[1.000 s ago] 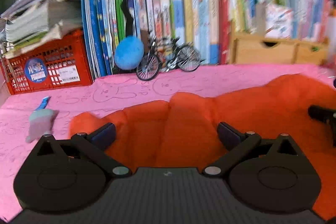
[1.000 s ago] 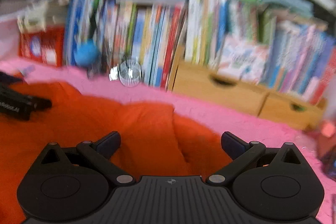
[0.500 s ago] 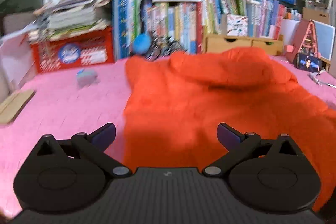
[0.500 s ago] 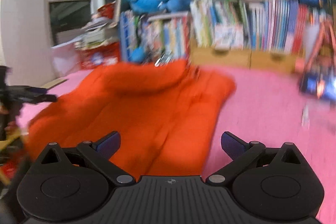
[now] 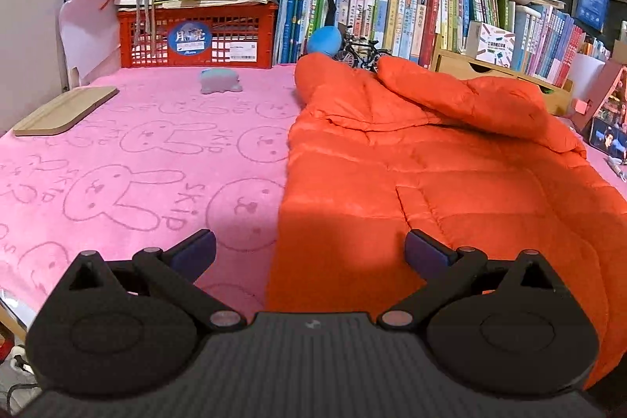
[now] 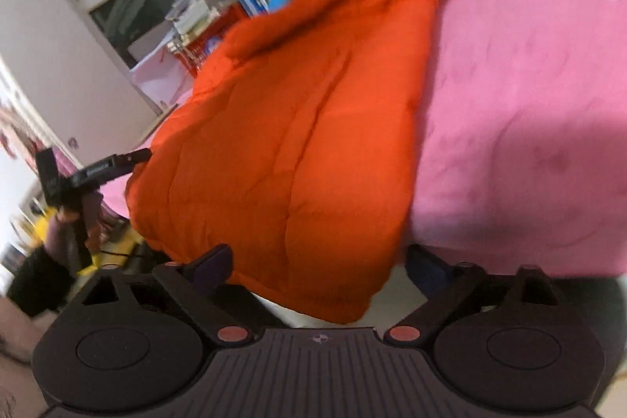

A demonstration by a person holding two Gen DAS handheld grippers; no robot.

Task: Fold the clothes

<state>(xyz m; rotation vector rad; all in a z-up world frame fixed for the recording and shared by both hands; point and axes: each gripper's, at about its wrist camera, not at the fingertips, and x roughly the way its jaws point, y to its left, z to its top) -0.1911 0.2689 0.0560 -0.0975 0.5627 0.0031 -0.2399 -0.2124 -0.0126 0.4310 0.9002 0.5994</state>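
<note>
An orange puffer jacket (image 5: pixel 392 183) lies flat on the pink rabbit-print blanket (image 5: pixel 137 163), its hood (image 5: pixel 462 100) folded over at the far end. My left gripper (image 5: pixel 309 245) hovers open above the jacket's near left edge, with one finger over the blanket and one over the jacket. In the tilted, blurred right wrist view the jacket (image 6: pixel 294 124) hangs its near hem over the table edge. My right gripper (image 6: pixel 317 261) has that hem between its fingers; its jaws are closing and the pads do not press the cloth. The left gripper (image 6: pixel 135 156) shows at the jacket's far side.
Along the back stand a red crate (image 5: pixel 196 38) under paper stacks, rows of books (image 5: pixel 392 14), a model bicycle (image 5: pixel 360 51) and wooden drawers (image 5: pixel 490 69). A wooden board (image 5: pixel 66 108) and a small grey-blue toy (image 5: pixel 219 81) lie on the blanket's left.
Both grippers have pulled back from the jacket's far end to its near edge. The right view has rolled sideways and sunk to the hanging hem, its jaws a little narrower.
</note>
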